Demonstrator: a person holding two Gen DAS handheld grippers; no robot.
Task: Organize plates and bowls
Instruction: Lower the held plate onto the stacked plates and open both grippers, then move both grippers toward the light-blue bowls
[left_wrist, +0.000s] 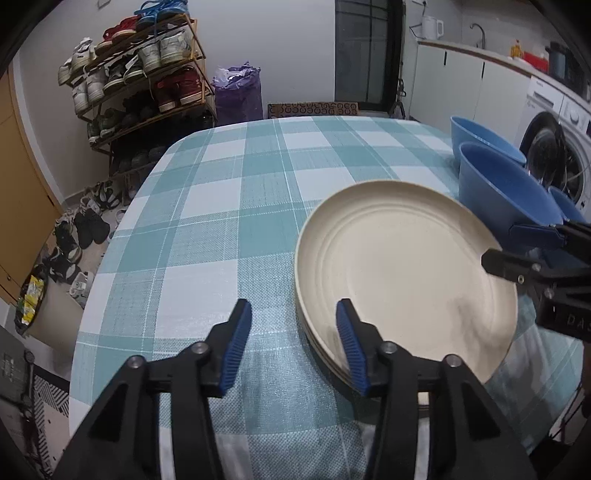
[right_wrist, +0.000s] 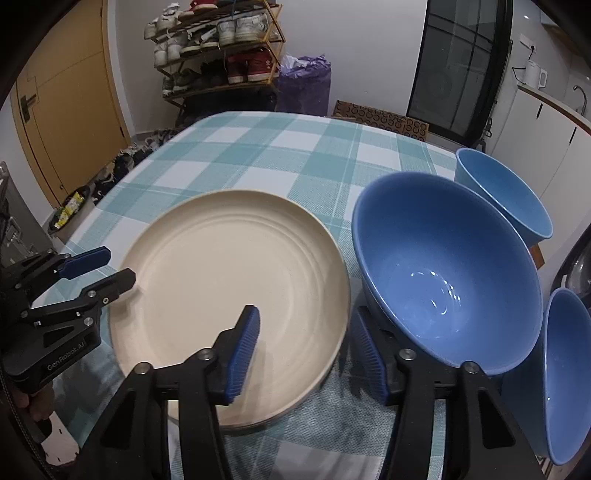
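Right wrist view: my right gripper (right_wrist: 303, 349) hangs open astride the cream plate stack's (right_wrist: 229, 273) lower-right rim; blue bowls (right_wrist: 443, 273) sit right. My left gripper (left_wrist: 293, 345), open, straddles its lower-left edge.

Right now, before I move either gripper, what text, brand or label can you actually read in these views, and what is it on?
"GenRobot.AI": white print on the black body of the left gripper, seen in the right wrist view.
"DAS": partial, cut-off letters on the black body of the right gripper, seen in the left wrist view.
Washing machine badge: too small to read.
Yellow packet on the floor: print blurred.
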